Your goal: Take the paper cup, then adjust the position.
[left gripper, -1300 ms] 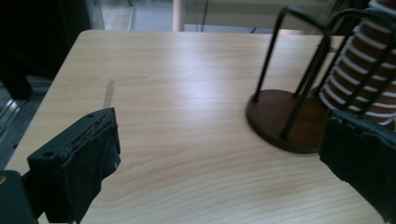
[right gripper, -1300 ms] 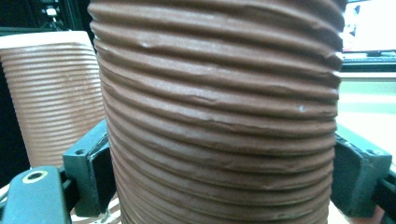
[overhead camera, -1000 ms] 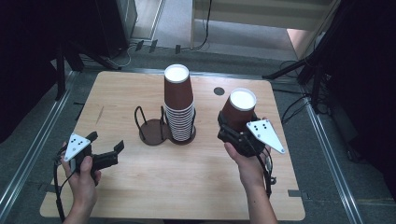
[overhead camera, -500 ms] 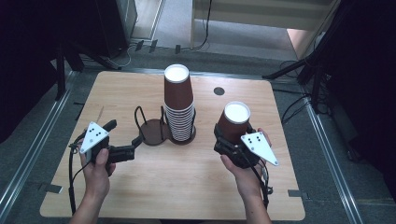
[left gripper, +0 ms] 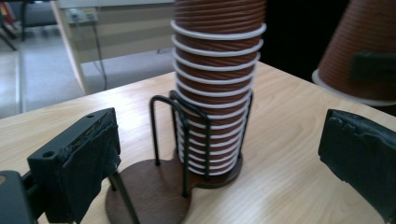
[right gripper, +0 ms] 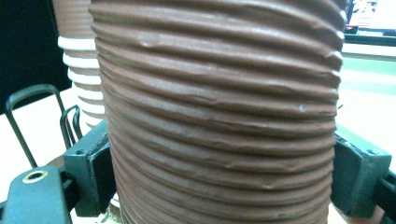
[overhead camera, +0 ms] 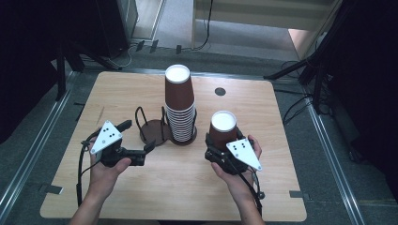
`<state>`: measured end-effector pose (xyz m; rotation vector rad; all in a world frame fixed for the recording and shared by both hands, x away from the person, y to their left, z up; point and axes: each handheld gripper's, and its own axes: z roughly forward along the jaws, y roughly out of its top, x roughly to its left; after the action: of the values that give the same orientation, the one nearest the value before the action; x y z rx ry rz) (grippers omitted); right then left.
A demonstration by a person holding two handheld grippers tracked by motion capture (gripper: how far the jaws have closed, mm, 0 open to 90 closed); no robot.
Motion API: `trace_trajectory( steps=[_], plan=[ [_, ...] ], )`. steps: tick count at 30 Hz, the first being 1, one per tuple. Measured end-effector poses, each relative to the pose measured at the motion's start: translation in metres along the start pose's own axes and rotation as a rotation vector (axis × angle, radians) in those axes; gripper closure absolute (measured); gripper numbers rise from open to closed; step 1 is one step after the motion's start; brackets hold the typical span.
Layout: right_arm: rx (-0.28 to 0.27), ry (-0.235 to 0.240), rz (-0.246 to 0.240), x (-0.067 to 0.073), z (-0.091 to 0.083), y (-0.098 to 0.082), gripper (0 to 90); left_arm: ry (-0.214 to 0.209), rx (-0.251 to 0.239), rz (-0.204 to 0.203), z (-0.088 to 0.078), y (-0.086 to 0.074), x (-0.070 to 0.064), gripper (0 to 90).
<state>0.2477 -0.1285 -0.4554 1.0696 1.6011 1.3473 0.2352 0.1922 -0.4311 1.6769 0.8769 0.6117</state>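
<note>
A tall stack of brown ribbed paper cups (overhead camera: 179,108) stands upside down in the right ring of a dark wire cup holder (overhead camera: 152,130); the holder's left ring is empty. My right gripper (overhead camera: 221,146) is shut on a single upside-down brown cup (overhead camera: 223,127), just right of the stack. In the right gripper view this cup (right gripper: 219,112) sits between both pads of the right gripper (right gripper: 219,182). My left gripper (overhead camera: 138,136) is open, close to the holder's left ring. In the left gripper view, the left gripper (left gripper: 219,163) has its jaws spread wide, framing the stack (left gripper: 215,93) and holder (left gripper: 154,191).
The light wooden table (overhead camera: 155,197) has a small black round spot (overhead camera: 219,91) behind the stack. Metal rails run along the floor on both sides. Dark stands and cables sit beyond the far edge.
My left gripper has moved right, up to the holder. My right gripper has brought the single cup down and nearer to the person, slightly left.
</note>
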Motion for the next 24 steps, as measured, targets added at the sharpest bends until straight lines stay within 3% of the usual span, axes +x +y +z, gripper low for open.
trace_trajectory(
  steps=[5,8,12,17,20,24],
  plan=[
    [-0.004,-0.015,-0.064,0.009,0.006,-0.012,12.5,-0.070,0.020,-0.007,0.006,-0.001,-0.004,0.0],
    [-0.003,-0.034,-0.138,0.017,0.009,-0.020,12.5,-0.094,0.048,0.012,0.010,-0.001,-0.010,0.0],
    [0.016,-0.004,-0.183,0.025,0.012,-0.029,12.6,-0.113,0.050,0.054,0.013,0.001,-0.023,0.0],
    [0.009,-0.003,-0.244,0.035,0.015,-0.038,12.7,-0.133,0.075,0.074,0.017,0.003,-0.032,0.0],
    [0.007,0.032,-0.297,0.041,0.016,-0.042,12.7,-0.157,0.100,0.102,0.020,0.004,-0.038,0.0],
    [0.000,0.048,-0.325,0.047,0.017,-0.045,12.7,-0.195,0.120,0.111,0.023,0.002,-0.043,0.0]
  ],
)
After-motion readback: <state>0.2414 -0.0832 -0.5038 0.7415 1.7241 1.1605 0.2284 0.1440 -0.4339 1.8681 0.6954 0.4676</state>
